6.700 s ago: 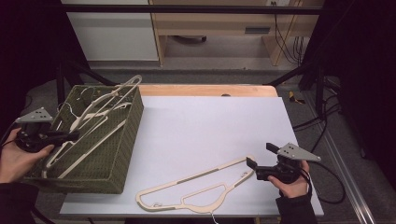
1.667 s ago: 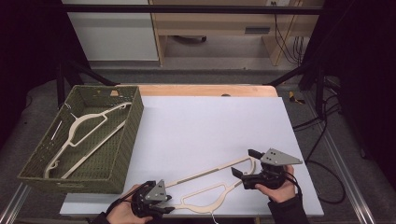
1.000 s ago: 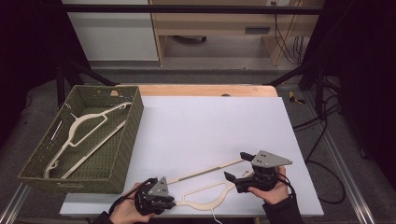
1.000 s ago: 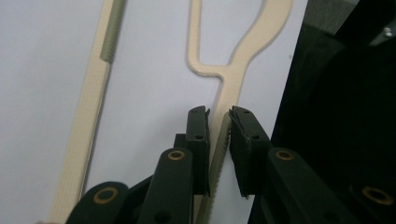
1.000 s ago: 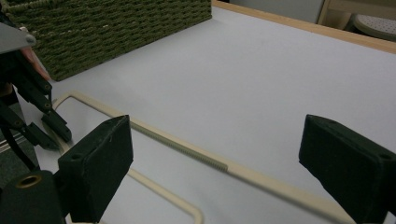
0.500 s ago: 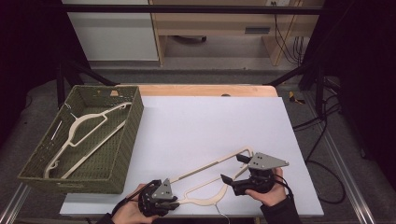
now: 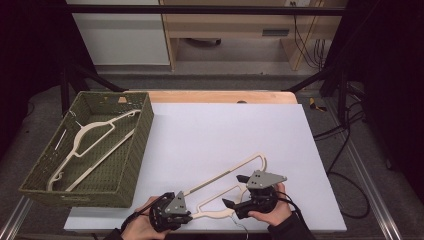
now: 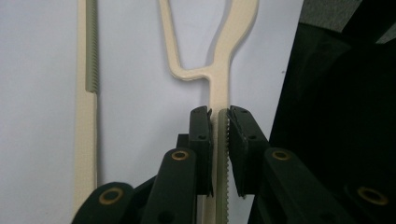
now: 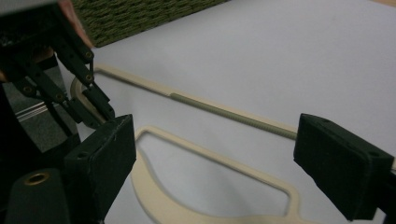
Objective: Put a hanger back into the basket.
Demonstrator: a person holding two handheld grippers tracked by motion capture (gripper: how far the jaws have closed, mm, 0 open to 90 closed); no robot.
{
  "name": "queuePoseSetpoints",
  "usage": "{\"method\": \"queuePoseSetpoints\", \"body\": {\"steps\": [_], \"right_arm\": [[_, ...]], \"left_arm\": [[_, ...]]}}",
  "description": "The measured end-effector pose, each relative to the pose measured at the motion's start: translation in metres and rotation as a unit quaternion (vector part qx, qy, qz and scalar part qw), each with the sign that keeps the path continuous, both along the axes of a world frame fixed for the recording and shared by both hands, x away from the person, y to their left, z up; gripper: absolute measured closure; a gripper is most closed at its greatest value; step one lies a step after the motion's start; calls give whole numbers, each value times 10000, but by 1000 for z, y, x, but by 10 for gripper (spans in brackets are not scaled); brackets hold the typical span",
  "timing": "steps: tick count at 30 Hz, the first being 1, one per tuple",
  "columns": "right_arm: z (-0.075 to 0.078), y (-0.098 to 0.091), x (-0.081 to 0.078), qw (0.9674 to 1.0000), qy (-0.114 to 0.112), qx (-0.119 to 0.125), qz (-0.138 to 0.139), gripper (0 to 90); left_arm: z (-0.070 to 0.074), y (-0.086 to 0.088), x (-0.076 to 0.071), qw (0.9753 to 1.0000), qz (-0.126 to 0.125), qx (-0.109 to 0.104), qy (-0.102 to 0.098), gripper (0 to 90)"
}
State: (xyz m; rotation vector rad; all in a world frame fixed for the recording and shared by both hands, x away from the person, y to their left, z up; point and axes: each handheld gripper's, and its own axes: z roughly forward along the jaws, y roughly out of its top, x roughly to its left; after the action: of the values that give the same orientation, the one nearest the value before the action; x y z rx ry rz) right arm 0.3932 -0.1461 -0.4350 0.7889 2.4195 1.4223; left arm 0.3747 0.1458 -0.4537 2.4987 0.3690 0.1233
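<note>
Hanger [image 7: 227, 186]: a flat, cream plastic hanger lies on the white table [image 7: 225, 130] near its front edge, slanting from the lower left up toward the right; a slim bar [image 9: 224, 112] carries a ribbed, grey-green grip strip, and below it runs a curved shoulder loop with rounded corners.
Left gripper [image 7: 186, 216]: a black two-jaw tool held in the person's left hand [image 7: 142, 225] at the front edge of the table; its flat pads [image 8: 201, 140] are clamped on a narrow cream limb of the hanger, whose edge beside the pads is finely toothed; the jaws have just been closing on that limb.
Right gripper [image 7: 231, 192]: black, topped by a grey three-cornered plate, gripped in the right hand [image 7: 270, 207]; its blocky matte pads [image 9: 105, 156] stand wide apart above the hanger, the bar and shoulder loop lying between them untouched; the jaws have just narrowed slightly.
Basket [image 7: 60, 172]: a rectangular, olive-green woven basket with a coarse wicker texture sits at the table's left edge, well apart from both grippers.
Second hanger [image 7: 90, 145]: another cream hanger of the same shape rests diagonally inside the basket.
Table: smooth, matte white sheet over a pale wooden top, its bare strip showing along the far edge.
</note>
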Motion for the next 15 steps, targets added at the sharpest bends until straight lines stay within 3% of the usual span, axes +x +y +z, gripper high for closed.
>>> {"method": "queuePoseSetpoints", "body": {"steps": [6, 11, 15], "right_arm": [[-6, 13, -3, 9992, 145, -143, 333, 177], [-11, 22, -5, 9970, 299, -284, 656, 220], [-16, 28, -6, 9946, 392, -424, 863, 265]], "left_arm": [[20, 2, 1, 9998, -45, -193, -71, 799], [27, 4, 3, 9994, 50, -351, -38, 799], [29, 3, 5, 9996, 12, -299, -11, 799]]}}
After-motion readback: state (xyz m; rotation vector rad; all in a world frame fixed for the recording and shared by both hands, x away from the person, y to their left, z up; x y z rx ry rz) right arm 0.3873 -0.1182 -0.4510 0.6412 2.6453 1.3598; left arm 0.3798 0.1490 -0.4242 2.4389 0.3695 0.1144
